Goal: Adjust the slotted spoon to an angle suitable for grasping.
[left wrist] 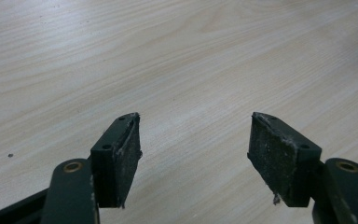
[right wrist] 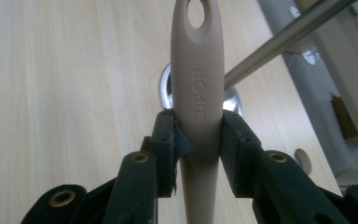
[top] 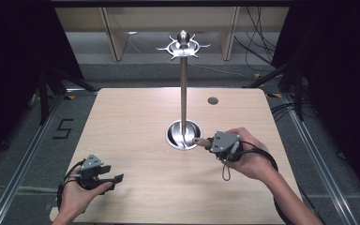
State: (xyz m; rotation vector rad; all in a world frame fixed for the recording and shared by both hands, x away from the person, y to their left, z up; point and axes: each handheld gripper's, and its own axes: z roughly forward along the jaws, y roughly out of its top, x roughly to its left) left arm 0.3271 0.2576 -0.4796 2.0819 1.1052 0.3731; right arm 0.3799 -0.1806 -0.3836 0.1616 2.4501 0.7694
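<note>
So from up high we see the right tool (top: pixel 205 142) beside the metal stand (top: pixel 183 84) on the worktop (top: pixel 136 122). Left tool (left wrist: pixel 193 149) view: we've got jaws wide apart over bare wood. Right tool view: jaws clamped on a beige utensil handle (right wrist: pixel 198 79).

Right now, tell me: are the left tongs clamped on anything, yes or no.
No: in the left gripper view the left tongs stand wide open over the bare wooden table, with nothing between their pads.

Grey floor (top: pixel 23 140), black curtains (top: pixel 14 56), wooden table (top: pixel 136 122)
</note>
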